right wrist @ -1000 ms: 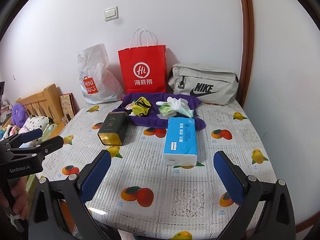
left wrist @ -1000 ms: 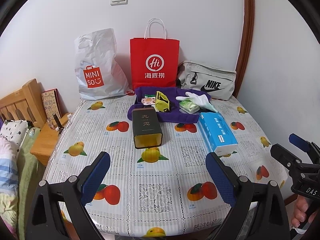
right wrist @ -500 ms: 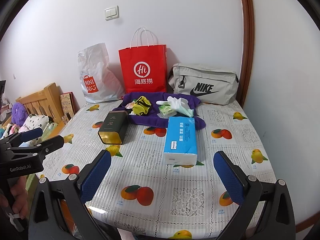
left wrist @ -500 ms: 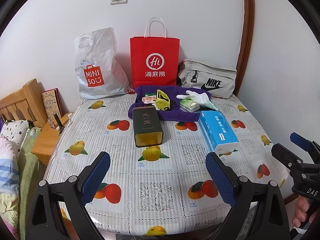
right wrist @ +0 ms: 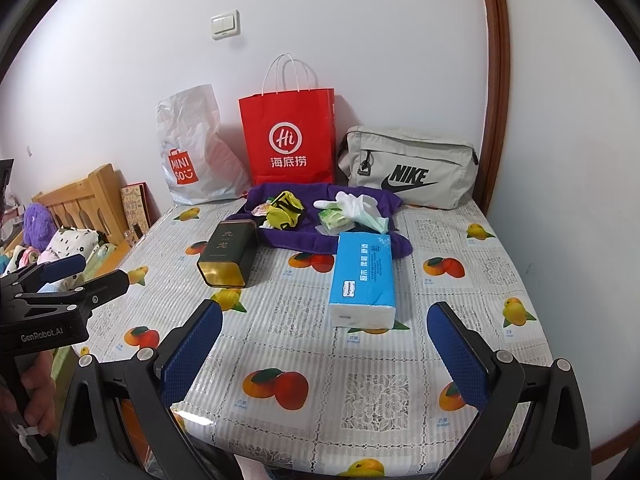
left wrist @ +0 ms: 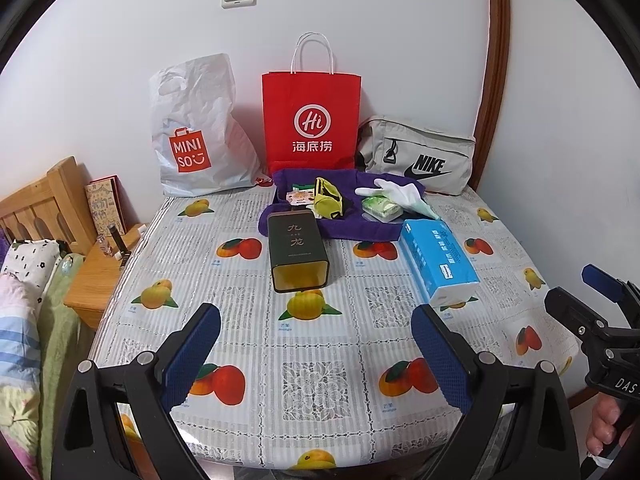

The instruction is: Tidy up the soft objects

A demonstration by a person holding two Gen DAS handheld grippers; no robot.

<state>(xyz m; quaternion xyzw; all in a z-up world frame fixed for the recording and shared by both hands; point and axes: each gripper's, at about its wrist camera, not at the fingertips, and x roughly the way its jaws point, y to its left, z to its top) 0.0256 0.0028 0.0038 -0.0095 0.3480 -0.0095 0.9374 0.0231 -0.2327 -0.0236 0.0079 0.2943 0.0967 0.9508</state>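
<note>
Purple cloth (left wrist: 344, 228): limp towel spread at centre frame, just below the red paper bag (left wrist: 311, 120); small items lie on it
White glove (left wrist: 394, 191): on the cloth's right part, thin and floppy; likely light, best pinched at a bunched fold
Yellow fabric piece (left wrist: 328, 202): crumpled on the cloth's middle, soft, should compress under the pads
Blue tissue pack (right wrist: 363, 276): centre of the surface (right wrist: 360, 392), squashy; take it across the narrow sides
Dark tin (left wrist: 297, 252): lying on its side, rigid, touching the cloth's near edge
Left hand-held gripper (left wrist: 316, 344): wide apart, empty, low in frame
Right hand-held gripper (right wrist: 326, 344): wide apart, empty, well short of the tissue pack
</note>
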